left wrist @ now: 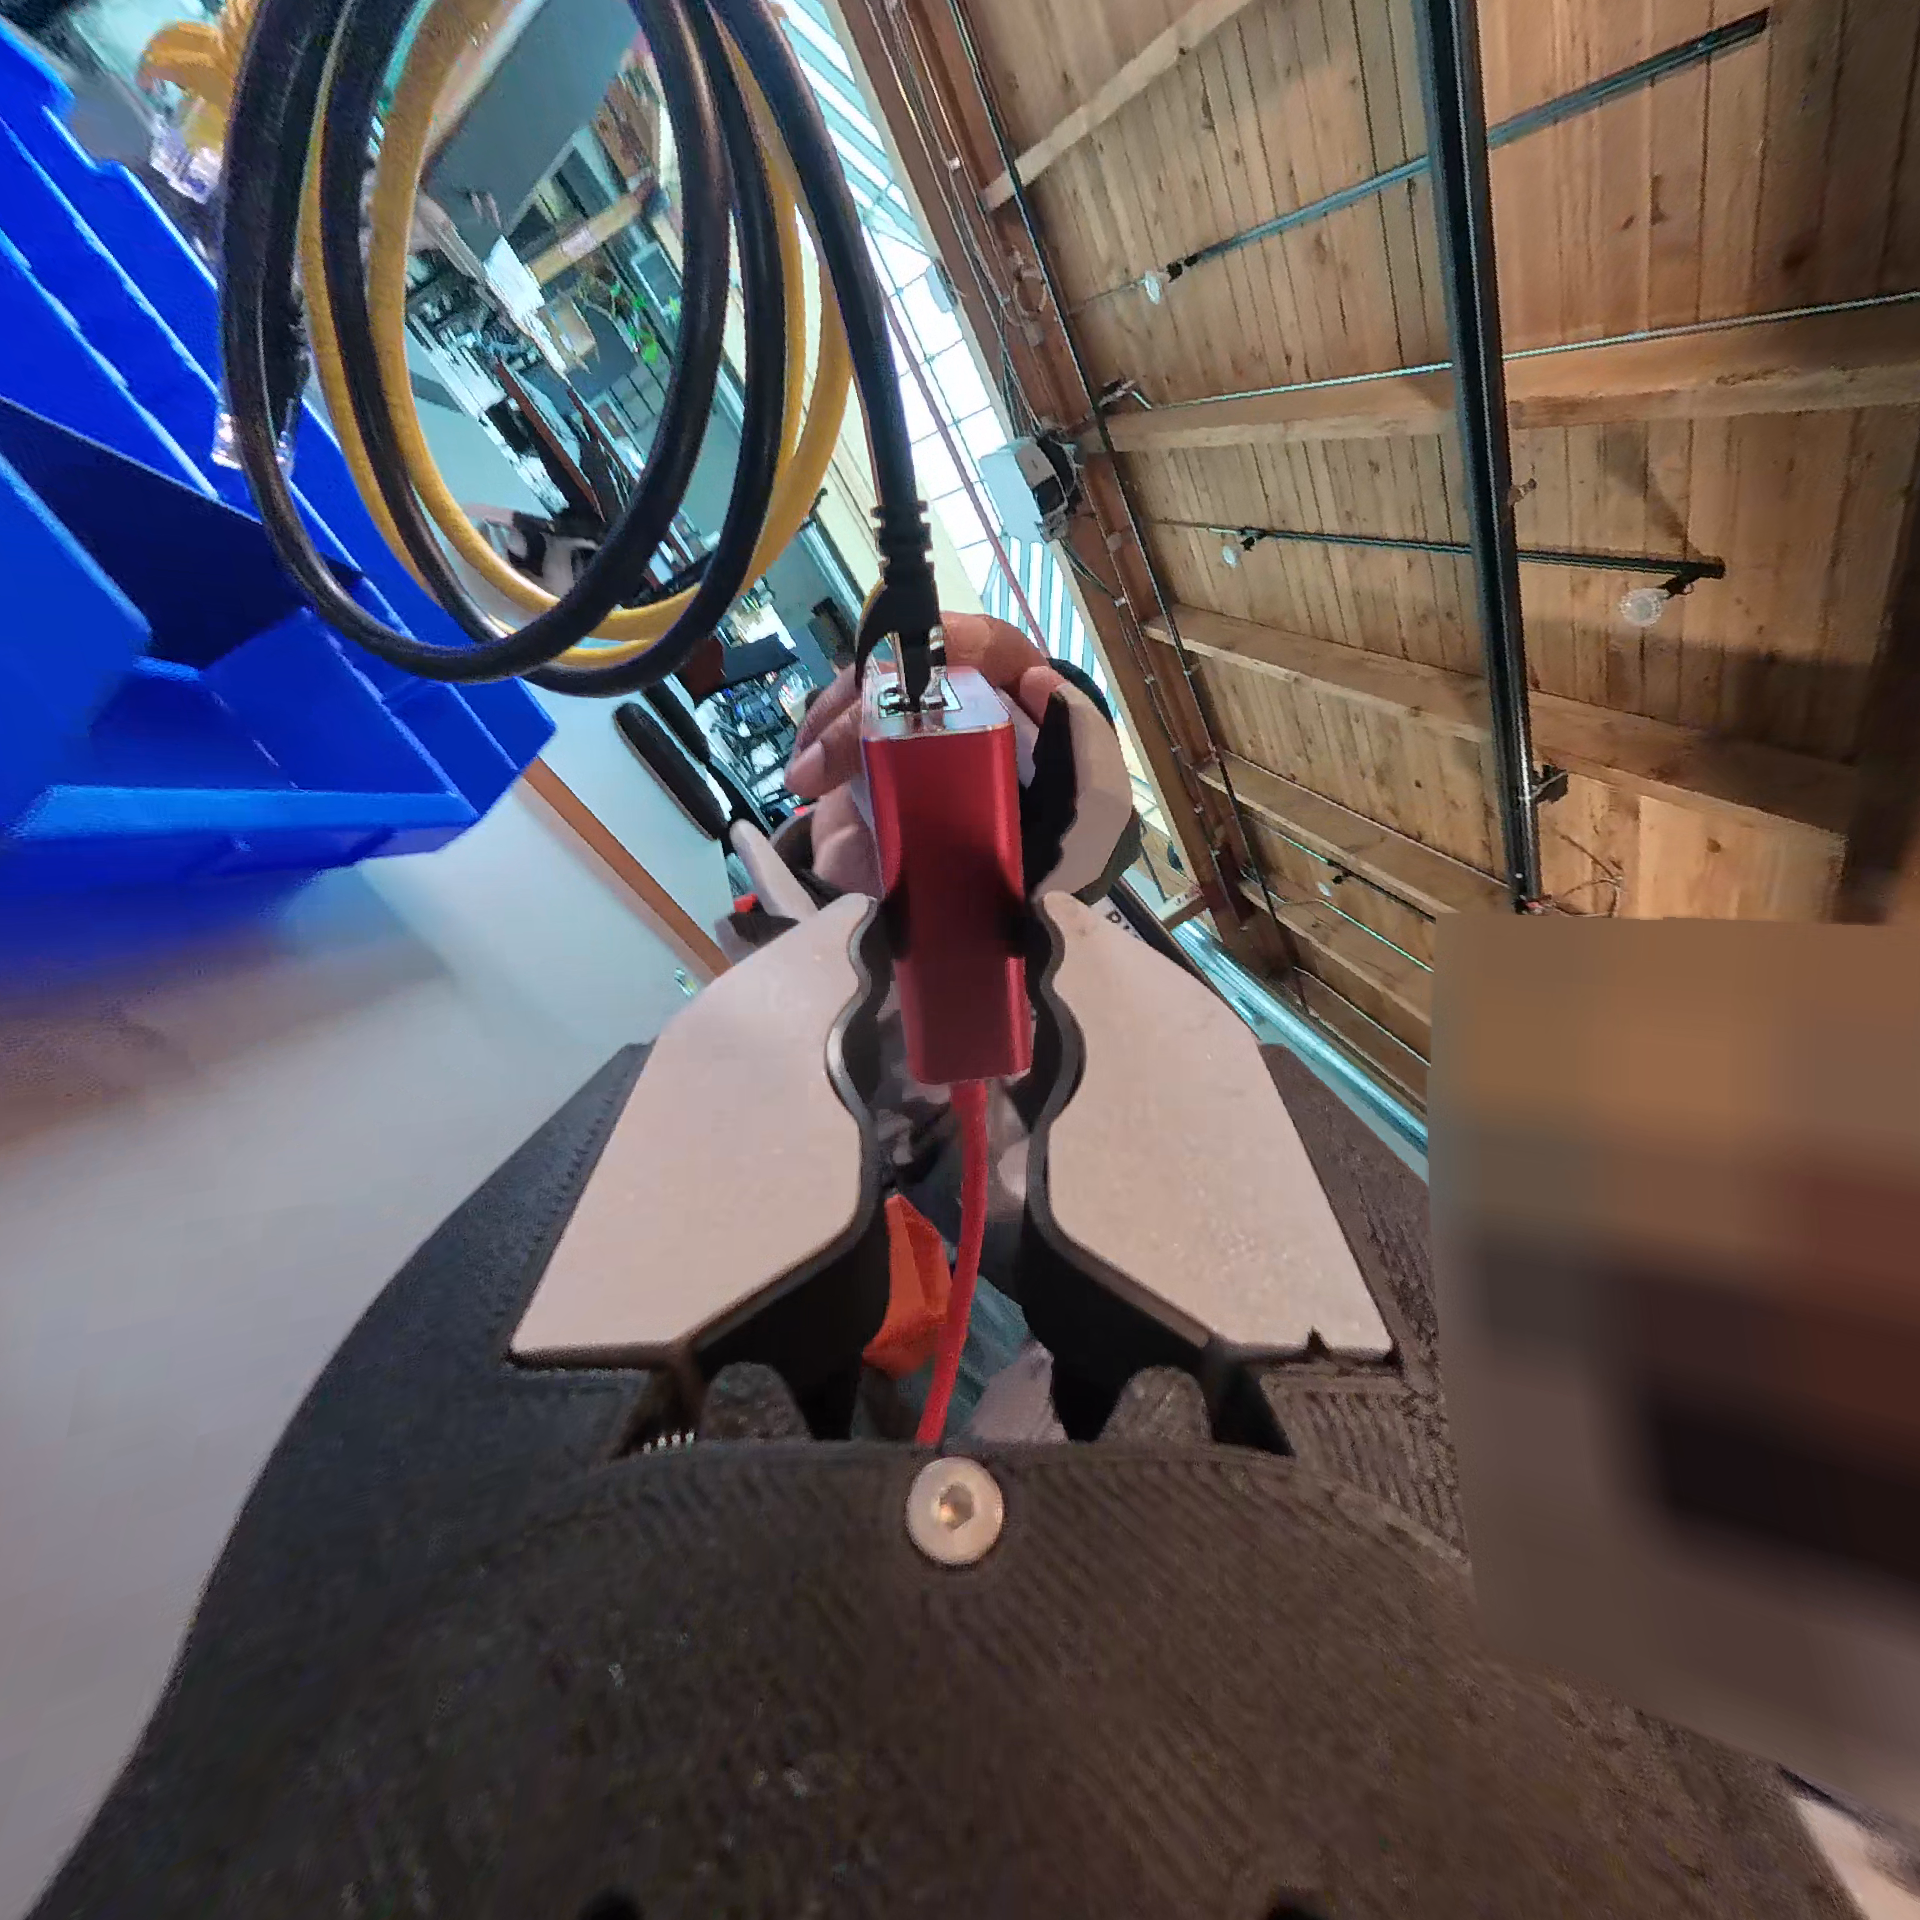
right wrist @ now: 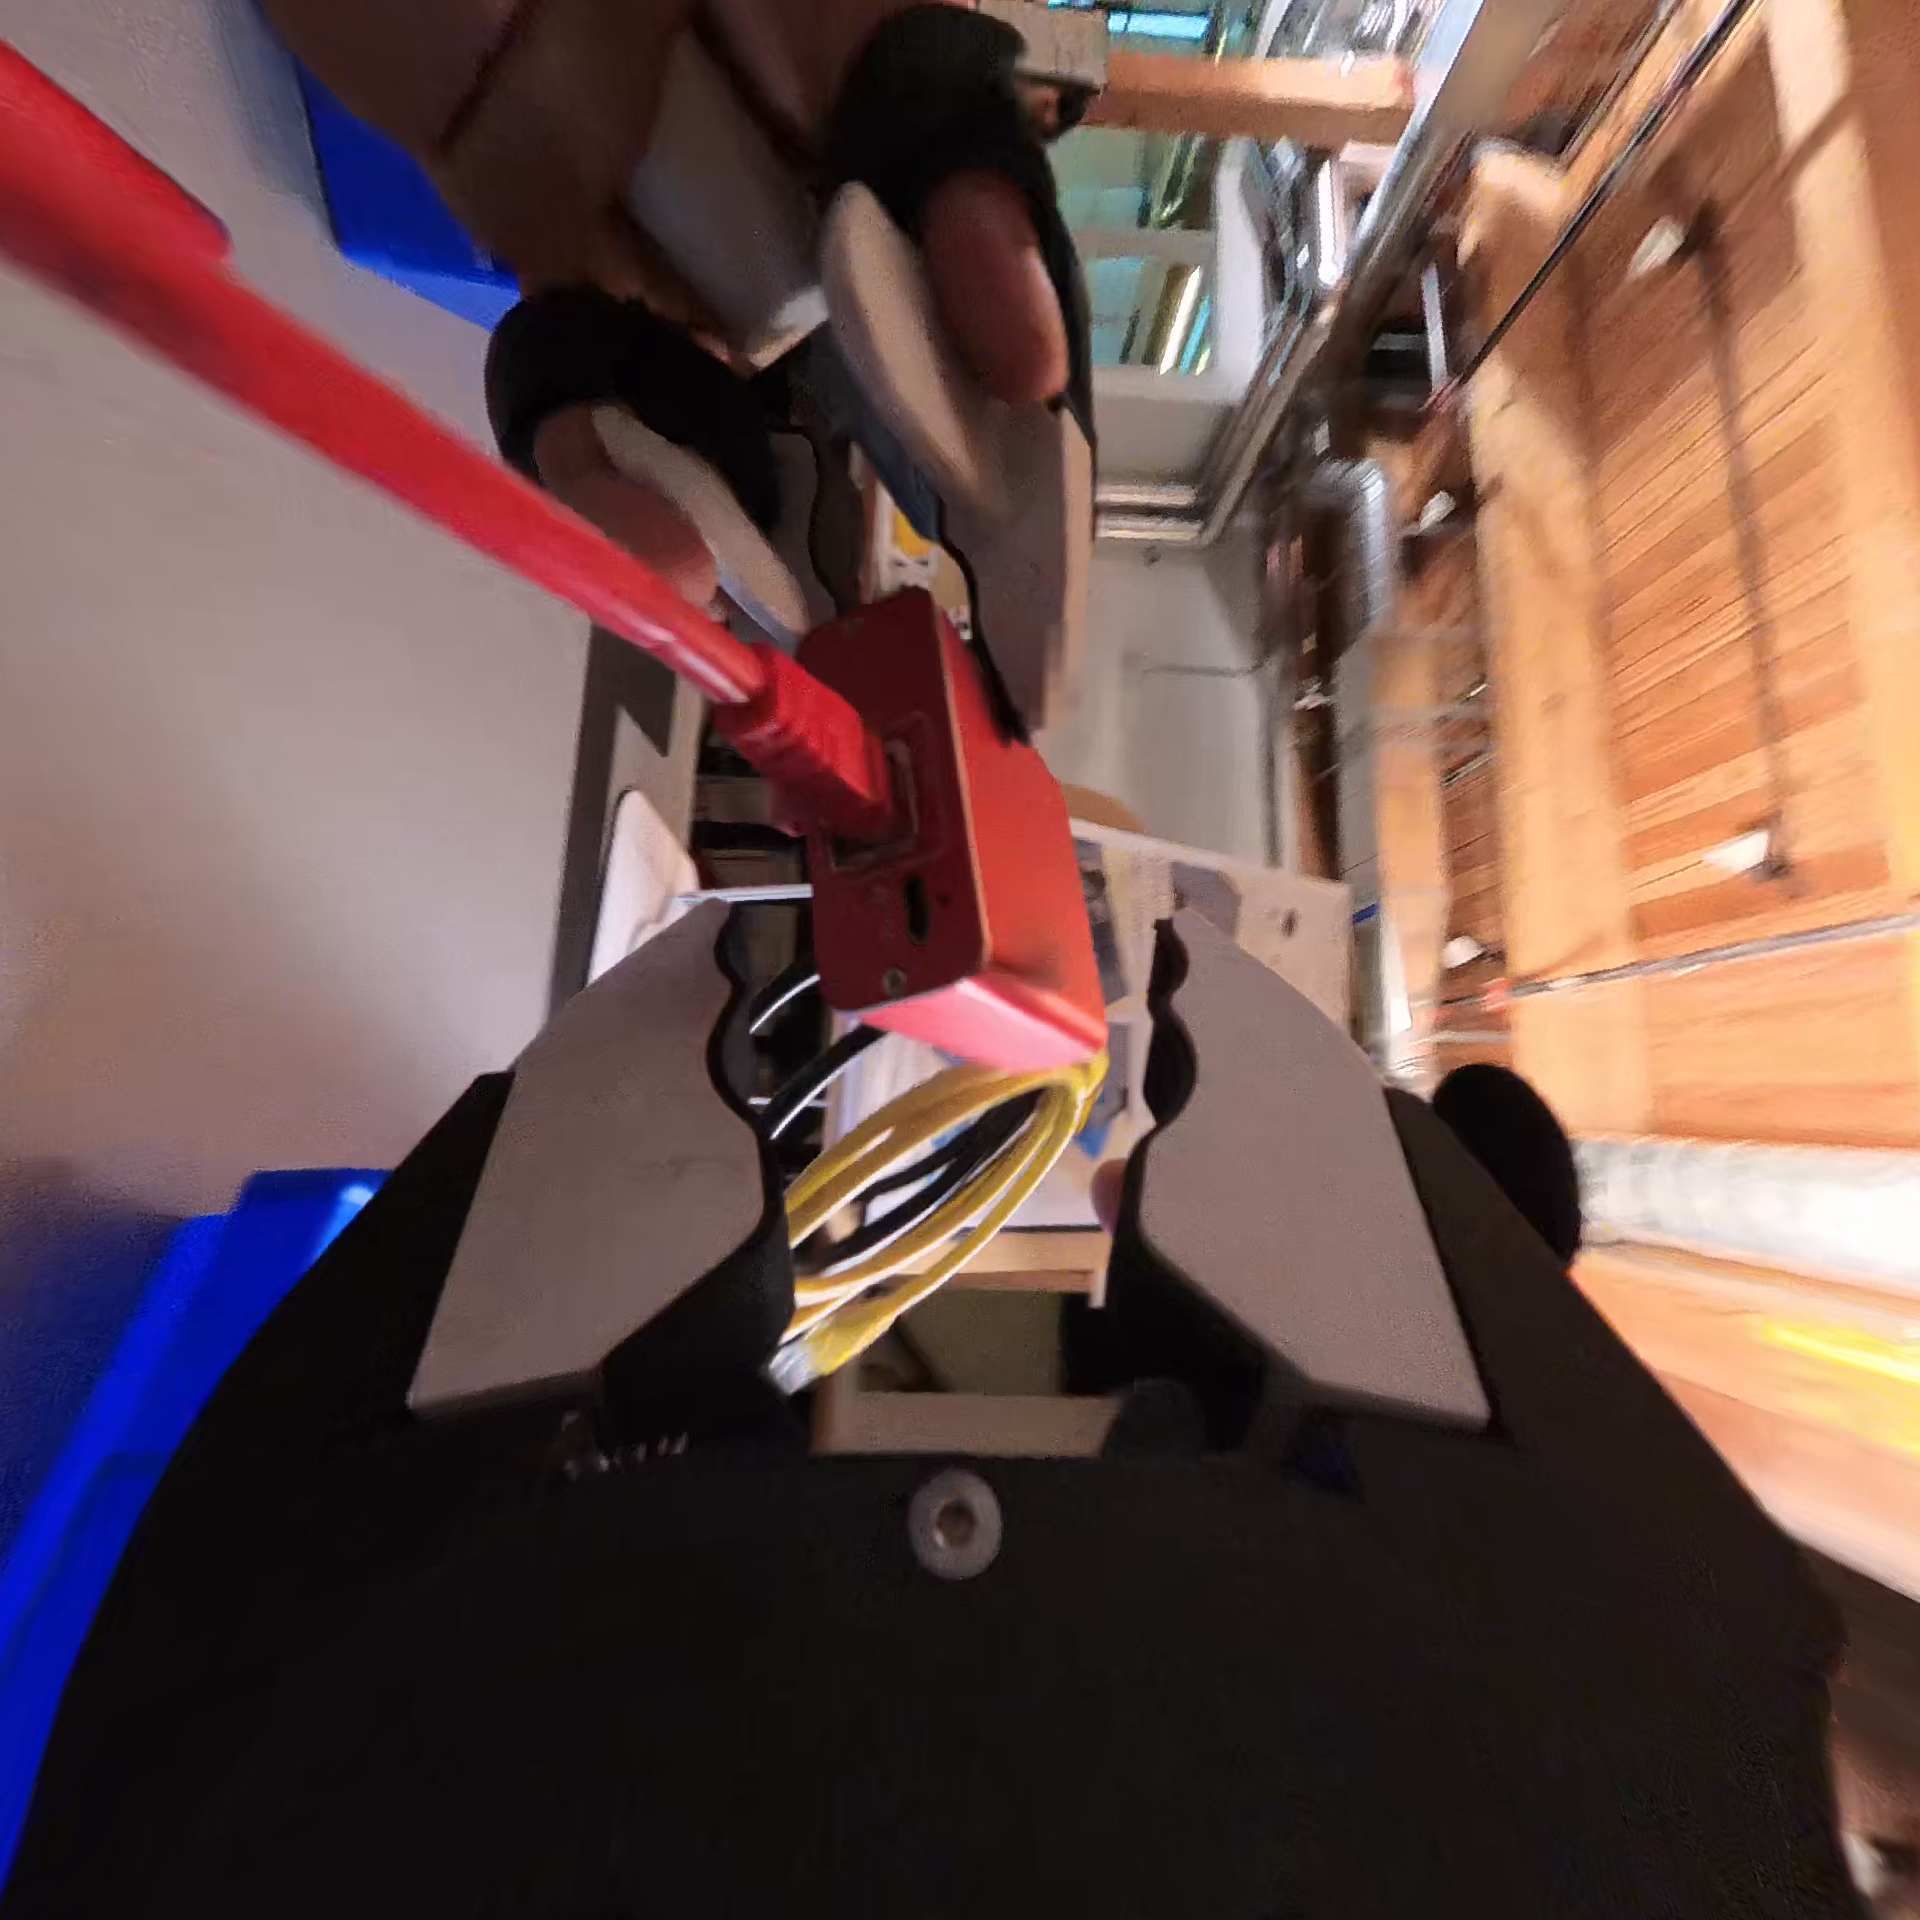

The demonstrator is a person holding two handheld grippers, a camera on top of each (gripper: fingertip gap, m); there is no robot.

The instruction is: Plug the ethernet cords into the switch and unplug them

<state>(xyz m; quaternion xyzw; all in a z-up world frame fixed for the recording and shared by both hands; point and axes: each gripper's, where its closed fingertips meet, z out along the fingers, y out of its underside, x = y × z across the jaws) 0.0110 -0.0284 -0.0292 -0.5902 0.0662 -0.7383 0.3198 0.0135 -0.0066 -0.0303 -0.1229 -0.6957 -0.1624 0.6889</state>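
Left gripper [left wrist: 951, 925] jaws pinch the red switch [left wrist: 951, 883], black cord [left wrist: 904, 561] plugged into its far end, red cord [left wrist: 961, 1268] trailing back. Right gripper [right wrist: 940, 935] jaws spread, switch [right wrist: 966, 883] between them, untouched; yellow cord [right wrist: 935, 1184] loops behind.

no legible writing in either view, no labels, brands, numbers
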